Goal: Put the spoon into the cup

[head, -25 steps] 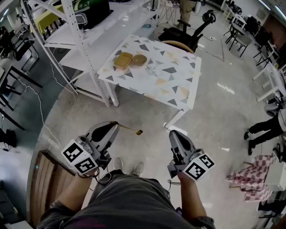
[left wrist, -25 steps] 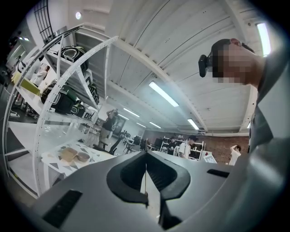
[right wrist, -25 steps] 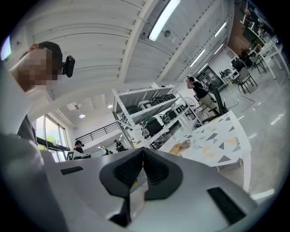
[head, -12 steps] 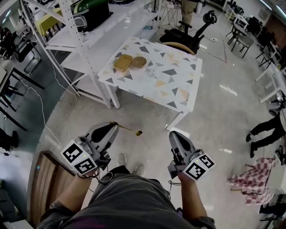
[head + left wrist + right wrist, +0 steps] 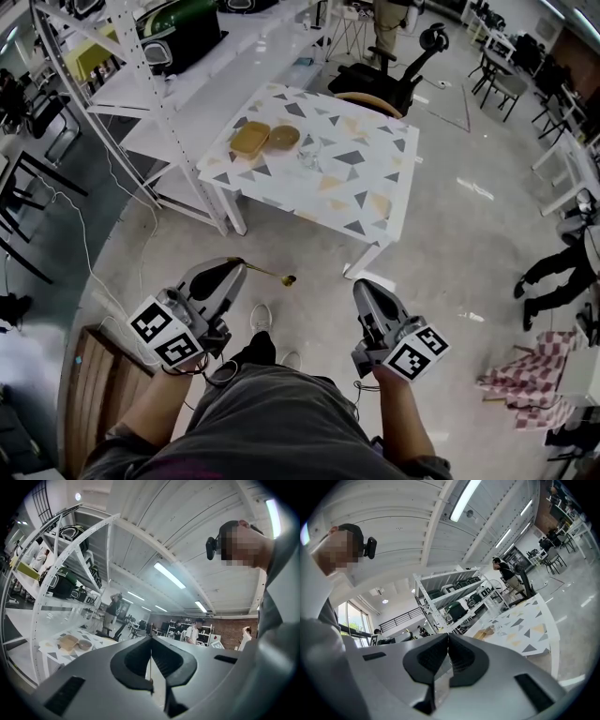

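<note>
A gold spoon sticks out to the right from my left gripper, which is shut on its handle. In the left gripper view the handle shows as a thin line between the closed jaws. My right gripper is shut with nothing in it. Both grippers are held low in front of the person's body, above the floor. A small clear glass cup stands on the white table with triangle patterns, well ahead of both grippers.
A yellow container and a brown round bowl sit on the table left of the cup. White metal shelving runs along the left. An office chair stands behind the table. A person's legs show at the right.
The person carrying the grippers has stepped forward; their feet have shifted and the table sits slightly lower and further left in view. Both grippers keep their pose, spoon still held.
</note>
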Available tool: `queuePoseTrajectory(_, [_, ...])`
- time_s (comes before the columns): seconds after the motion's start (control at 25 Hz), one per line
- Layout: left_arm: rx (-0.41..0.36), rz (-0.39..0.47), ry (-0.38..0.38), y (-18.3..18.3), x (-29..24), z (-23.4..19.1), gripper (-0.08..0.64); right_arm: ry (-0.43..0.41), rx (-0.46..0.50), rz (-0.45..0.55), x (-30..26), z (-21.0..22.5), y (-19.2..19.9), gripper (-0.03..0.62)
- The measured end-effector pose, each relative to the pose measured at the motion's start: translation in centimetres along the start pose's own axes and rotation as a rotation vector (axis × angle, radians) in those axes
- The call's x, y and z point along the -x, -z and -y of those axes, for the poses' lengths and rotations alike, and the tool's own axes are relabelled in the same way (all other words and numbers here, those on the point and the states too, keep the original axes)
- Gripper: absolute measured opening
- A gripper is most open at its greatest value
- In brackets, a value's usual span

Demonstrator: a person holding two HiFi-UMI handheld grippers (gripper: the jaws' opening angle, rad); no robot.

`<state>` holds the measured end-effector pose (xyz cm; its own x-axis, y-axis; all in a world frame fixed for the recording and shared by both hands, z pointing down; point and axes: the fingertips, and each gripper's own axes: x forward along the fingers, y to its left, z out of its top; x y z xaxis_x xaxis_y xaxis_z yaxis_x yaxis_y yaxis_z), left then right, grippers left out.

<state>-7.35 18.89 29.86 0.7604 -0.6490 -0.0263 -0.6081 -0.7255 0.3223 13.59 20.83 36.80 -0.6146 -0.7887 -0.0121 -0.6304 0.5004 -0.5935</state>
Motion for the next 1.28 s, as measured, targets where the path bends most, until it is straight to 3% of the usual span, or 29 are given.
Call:
queuePoseTrajectory(0.64, [0.037,-0.002,0.016,0.0,-5.0,-7.0,0.018,0.041,-0.003,-0.012,-5.7,4.7,-1.1,0.020])
queuePoseTrajectory(1.28, [0.080,-0.042,0.050,-2.0,-12.5,-21.0,0.018,0.082,-0.008,-0.047,-19.6,9.5,-2.7,0.020])
